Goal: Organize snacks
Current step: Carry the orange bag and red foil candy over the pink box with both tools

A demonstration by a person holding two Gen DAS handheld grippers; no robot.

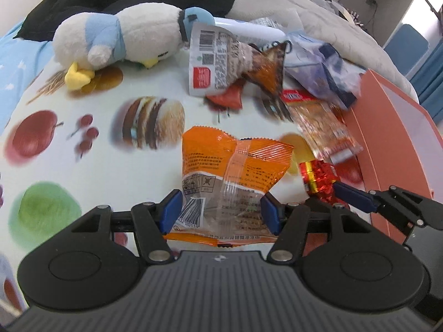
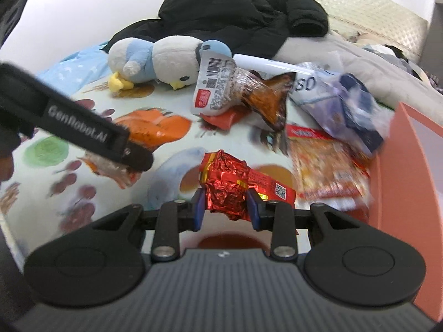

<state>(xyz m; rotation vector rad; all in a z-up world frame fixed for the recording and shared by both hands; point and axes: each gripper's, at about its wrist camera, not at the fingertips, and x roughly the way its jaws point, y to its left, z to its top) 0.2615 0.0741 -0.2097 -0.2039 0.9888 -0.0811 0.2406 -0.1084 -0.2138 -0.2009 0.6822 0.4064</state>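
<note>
The left gripper (image 1: 221, 211) has its blue-padded fingers (image 1: 171, 207) fairly wide, pressed on an orange crinkled plastic snack packet (image 1: 232, 171). The right gripper (image 2: 225, 207) pinches a red crumpled foil-wrapped snack (image 2: 225, 185) between narrowly set fingers (image 2: 253, 207). Beneath them spreads a white bedsheet printed with fruit and burgers (image 1: 97, 166) — more wrapped snacks (image 2: 326, 166) heaped toward a salmon-pink plastic bin (image 1: 393, 138) at right. Farther back lie a white-and-blue plush penguin (image 2: 155, 61), a black puffy jacket (image 2: 235, 13) and a quilted cream headboard (image 2: 360, 2).

A plush penguin (image 1: 121, 41) lies before a black jacket (image 2: 238, 19).
</note>
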